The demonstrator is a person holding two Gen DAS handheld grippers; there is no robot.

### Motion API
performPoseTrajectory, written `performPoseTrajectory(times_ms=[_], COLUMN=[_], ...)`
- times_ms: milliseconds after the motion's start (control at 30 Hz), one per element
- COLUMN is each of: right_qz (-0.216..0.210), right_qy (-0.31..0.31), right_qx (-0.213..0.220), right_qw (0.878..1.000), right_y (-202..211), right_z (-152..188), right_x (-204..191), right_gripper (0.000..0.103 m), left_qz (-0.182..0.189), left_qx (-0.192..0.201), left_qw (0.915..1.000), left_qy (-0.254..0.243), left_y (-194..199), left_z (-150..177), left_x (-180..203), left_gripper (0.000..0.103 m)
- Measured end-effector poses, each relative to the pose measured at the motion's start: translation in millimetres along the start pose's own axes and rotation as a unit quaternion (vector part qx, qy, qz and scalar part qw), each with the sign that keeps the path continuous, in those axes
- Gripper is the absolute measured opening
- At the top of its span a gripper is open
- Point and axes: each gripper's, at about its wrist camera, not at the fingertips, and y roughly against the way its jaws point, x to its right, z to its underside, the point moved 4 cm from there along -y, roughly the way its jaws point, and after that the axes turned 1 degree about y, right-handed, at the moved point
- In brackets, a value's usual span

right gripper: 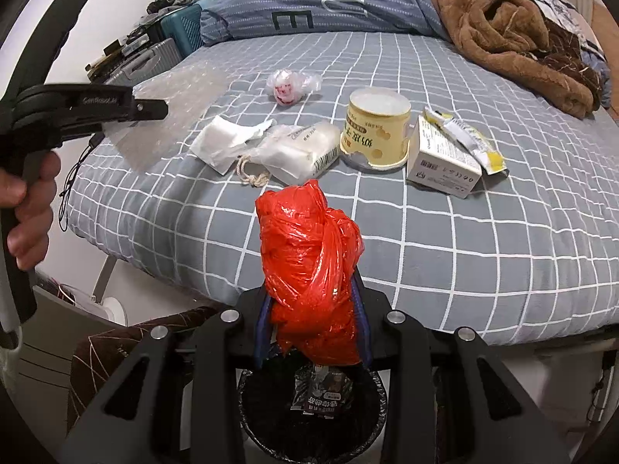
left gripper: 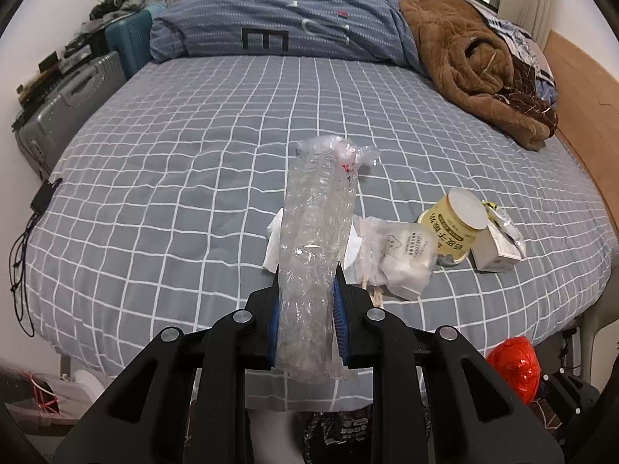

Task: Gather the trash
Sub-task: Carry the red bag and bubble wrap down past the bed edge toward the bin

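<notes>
My left gripper [left gripper: 307, 270] is shut on a clear bubble-wrap sheet [left gripper: 315, 239], held above the bed's front edge; it also shows in the right wrist view [right gripper: 166, 110]. My right gripper [right gripper: 313, 282] is shut on a crumpled red plastic bag [right gripper: 309, 266], held over a black-lined trash bin [right gripper: 267, 425] that holds a dark wrapper [right gripper: 319, 392]. On the bed lie a white tissue [right gripper: 224, 141], a white packet [right gripper: 301, 150], a yellow cup [right gripper: 377, 131], a white box [right gripper: 441, 158], a yellow-white wrapper [right gripper: 468, 137] and a small knotted clear bag [right gripper: 290, 85].
The grey checked bed [right gripper: 464, 251] carries a blue duvet [right gripper: 329, 4] and a brown blanket [right gripper: 510, 31] at the far side. Suitcases [left gripper: 77, 92] stand left of the bed. A cable [left gripper: 23, 239] hangs at the bed's left edge.
</notes>
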Motion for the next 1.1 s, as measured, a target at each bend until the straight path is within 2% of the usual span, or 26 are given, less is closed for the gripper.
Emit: performPoseTrajectory(times_ms=[233, 800, 1100], right_qz=[0.006, 0.037, 0.041], right_qy=[-0.003, -0.007, -0.008], right_qx=[0.014, 0.05, 0.053], right_qw=[1.0, 0.998, 0.998], right_y=[22.5, 84.8, 96.7], right_z=[3.2, 24.0, 39.2], right_x=[-3.0, -6.5, -9.6], right_gripper=[0.033, 0.033, 0.033], left_qz=[-0.004, 0.018, 0.016], left_qx=[0.0, 0.001, -0.003], left_qw=[0.9999, 0.9987, 0.9994], left_qy=[0.01, 0.048, 0.032], left_y=[24.2, 73.3, 85.1], left_z=[18.5, 82.2, 119.7], left_x=[4.4, 19.4, 31.9], left_gripper=[0.021, 0.021, 0.021])
